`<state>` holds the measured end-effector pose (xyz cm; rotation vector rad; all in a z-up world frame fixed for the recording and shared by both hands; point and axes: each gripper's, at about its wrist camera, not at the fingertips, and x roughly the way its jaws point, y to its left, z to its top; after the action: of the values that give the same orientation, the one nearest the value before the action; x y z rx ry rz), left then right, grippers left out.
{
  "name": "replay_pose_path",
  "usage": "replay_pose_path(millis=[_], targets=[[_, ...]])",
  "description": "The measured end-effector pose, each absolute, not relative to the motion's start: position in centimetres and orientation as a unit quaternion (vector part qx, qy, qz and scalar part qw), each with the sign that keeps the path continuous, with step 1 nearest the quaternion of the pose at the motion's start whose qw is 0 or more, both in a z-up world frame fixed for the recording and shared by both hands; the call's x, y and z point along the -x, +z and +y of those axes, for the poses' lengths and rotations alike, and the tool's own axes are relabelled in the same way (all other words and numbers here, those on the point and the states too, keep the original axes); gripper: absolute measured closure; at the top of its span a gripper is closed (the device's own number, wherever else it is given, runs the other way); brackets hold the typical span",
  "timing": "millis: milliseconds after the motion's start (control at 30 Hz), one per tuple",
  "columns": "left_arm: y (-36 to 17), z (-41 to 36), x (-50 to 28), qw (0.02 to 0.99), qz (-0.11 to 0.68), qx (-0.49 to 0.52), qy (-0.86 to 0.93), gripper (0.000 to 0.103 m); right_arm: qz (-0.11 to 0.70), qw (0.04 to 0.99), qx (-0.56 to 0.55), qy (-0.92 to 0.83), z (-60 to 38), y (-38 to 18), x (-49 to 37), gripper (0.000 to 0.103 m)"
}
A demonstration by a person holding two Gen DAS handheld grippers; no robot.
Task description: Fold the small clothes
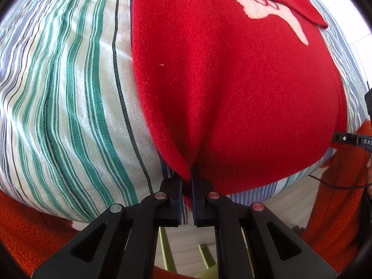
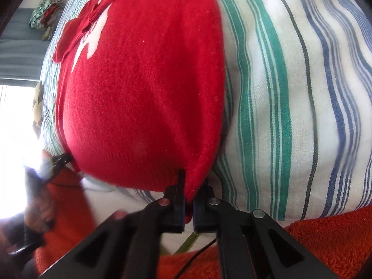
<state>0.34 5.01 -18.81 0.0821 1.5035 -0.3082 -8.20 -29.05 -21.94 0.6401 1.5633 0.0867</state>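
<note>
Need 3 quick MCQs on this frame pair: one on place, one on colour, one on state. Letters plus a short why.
1. The red sweater lies on:
A. a striped cloth
B. a wooden floor
C. a metal tray

2. The shape knitted into the sweater is:
A. black
B. white
C. yellow

3. The left claw is:
A. wide open above the sweater
B. shut on the sweater's hem
C. holding a hanger

Answers:
1 A, the striped cloth shows on both sides of the sweater.
2 B, a white patch sits near the sweater's far end.
3 B, red knit is pinched between its fingers; the right claw grips the hem likewise.
</note>
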Motion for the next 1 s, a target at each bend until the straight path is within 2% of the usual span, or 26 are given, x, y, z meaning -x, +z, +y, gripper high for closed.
replay_pose_path(millis=[500, 833, 933, 1000], targets=[[-18.3, 6.6, -0.9, 0.711, 0.69, -0.001, -0.136, 0.095, 0.691, 0.658, -0.296, 0.036, -31.3, -21.8, 9.0, 0.101], [-17.6, 6.5, -0.6, 0.712, 0.69, -0.021, -0.131, 0.092, 0.693, 0.658, -0.293, 0.029, -30.3, -21.4, 8.9, 0.1], [-17.6, 6.4, -0.6, 0.708, 0.694, -0.022, -0.129, 0.083, 0.692, 0.654, -0.304, 0.031, -30.6, -21.2, 9.0, 0.098], [-17.5, 6.5, -0.3, 0.703, 0.7, -0.022, -0.128, 0.064, 0.692, 0.653, -0.307, 0.032, -30.9, -21.0, 9.1, 0.092]])
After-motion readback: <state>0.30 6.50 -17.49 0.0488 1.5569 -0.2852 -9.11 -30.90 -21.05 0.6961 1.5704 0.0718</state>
